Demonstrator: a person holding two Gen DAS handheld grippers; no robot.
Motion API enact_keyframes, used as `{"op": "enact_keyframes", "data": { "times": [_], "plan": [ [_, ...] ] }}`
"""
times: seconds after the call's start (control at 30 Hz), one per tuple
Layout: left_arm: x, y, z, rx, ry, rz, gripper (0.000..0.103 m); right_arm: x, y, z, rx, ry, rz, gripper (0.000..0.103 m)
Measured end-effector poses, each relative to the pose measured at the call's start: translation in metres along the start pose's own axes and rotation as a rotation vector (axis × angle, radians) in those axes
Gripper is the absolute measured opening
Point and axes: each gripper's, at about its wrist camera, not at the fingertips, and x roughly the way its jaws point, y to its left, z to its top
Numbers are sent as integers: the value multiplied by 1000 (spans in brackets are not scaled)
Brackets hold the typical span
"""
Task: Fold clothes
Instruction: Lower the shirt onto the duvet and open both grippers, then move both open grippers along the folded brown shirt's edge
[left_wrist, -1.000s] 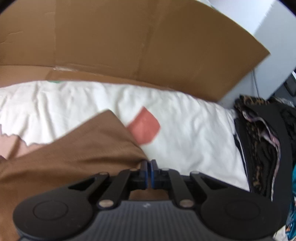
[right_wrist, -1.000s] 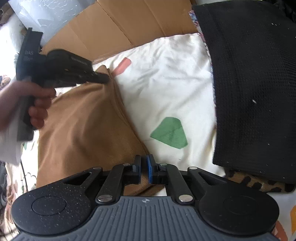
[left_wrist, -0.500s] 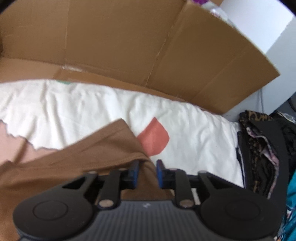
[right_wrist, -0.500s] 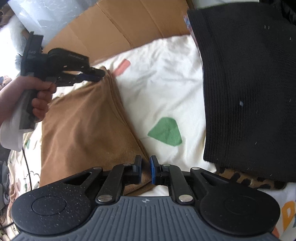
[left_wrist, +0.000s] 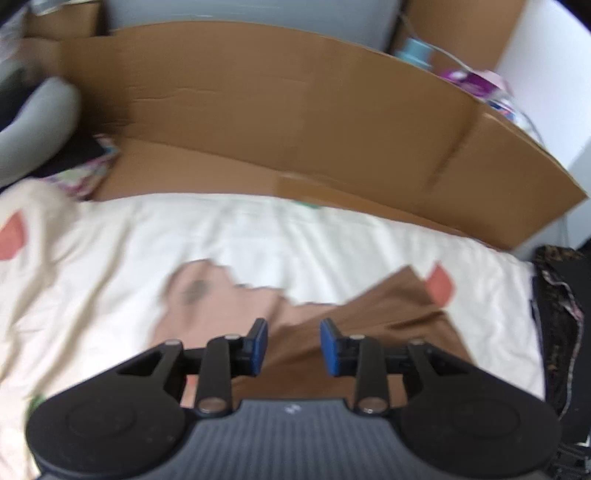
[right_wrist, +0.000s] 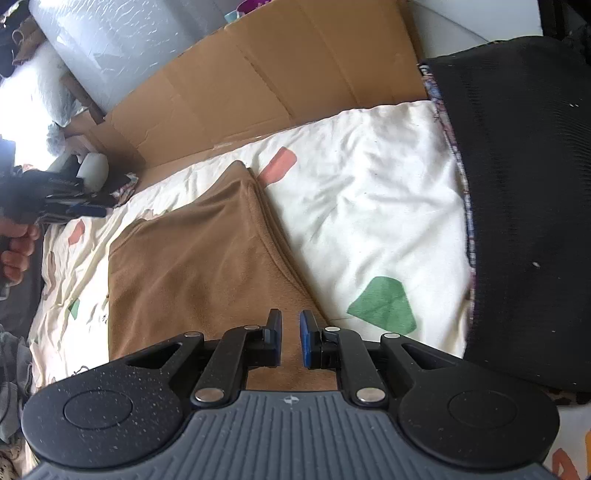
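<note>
Fold just laid: folded brown fleece garment lies flat under right gripper, jaws narrowly apart, empty; left gripper, jaws just opened and empty, hovers left of it; next needs a fresh edge grasp.

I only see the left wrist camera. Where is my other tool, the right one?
Observer: The right tool hovers over the near edge of the brown cloth. Its pads stand a little apart, and I cannot tell whether they pinch the cloth.
Operator: What's next to it?
Observer: A green patch printed on the white sheet, just to the right of that tool.
Operator: How does my left tool look from there?
Observer: A hand holds the left tool at the far left, off the cloth. Its jaws have just been opening, with nothing between them.
</note>
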Motion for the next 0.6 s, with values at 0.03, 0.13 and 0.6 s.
{"op": "enact_keyframes", "data": {
  "times": [0.03, 0.13, 0.6],
  "plan": [
    [0, 8, -4, -14, 3, 5, 40, 1, 1, -1, -5, 2, -2, 11],
    [3, 31, -20, -54, 21, 13, 48, 3, 2, -2, -20, 10, -15, 20],
    [55, 60, -51, -194, 47, -6, 26, 17, -10, -13, -83, 83, -72, 34]
  ]
}}
